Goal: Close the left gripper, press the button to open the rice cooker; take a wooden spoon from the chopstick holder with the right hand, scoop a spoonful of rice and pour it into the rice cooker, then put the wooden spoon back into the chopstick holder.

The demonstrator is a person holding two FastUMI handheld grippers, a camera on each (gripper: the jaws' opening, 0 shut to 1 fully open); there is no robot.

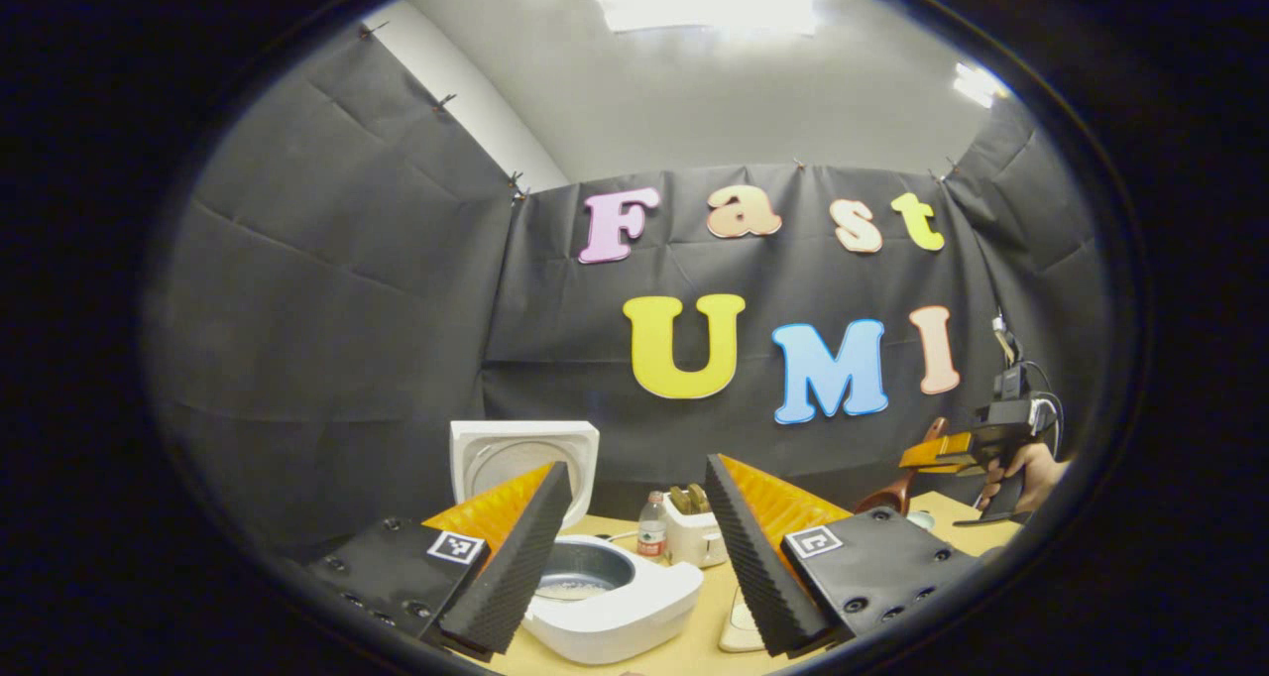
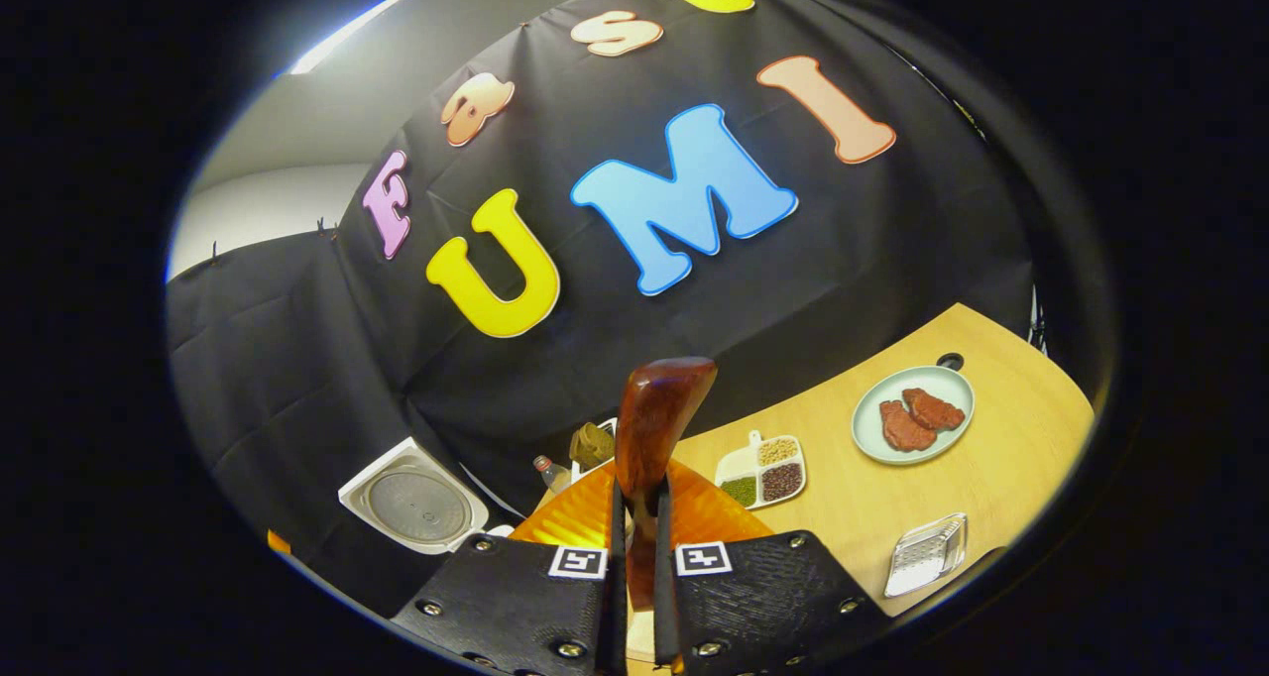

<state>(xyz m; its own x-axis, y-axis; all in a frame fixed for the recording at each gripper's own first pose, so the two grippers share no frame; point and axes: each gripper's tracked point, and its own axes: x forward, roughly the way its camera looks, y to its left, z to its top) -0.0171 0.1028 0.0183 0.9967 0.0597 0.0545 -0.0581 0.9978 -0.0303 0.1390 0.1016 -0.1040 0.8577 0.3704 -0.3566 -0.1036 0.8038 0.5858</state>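
Between my right gripper [image 2: 634, 557] jaws: wooden spoon [image 2: 654, 423], gripped, long axis forward; rice tray [image 2: 761, 470] ahead-right; left gripper [image 1: 634, 547] jaws open.

Rice cooker [image 1: 615, 597] left of chopstick holder [image 1: 694, 535]; bottle [image 1: 651, 527] between, behind.

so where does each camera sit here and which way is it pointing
Left gripper view: rides the left gripper, low over the table, facing the open rice cooker and back wall; its own two spread fingers show, plus the right gripper and a hand farther off.
Right gripper view: rides the right gripper, higher and tilted, looking along the clamped wooden spoon over the table; its own fingers show.
Shared: rice cooker, chopstick holder, wooden spoon.
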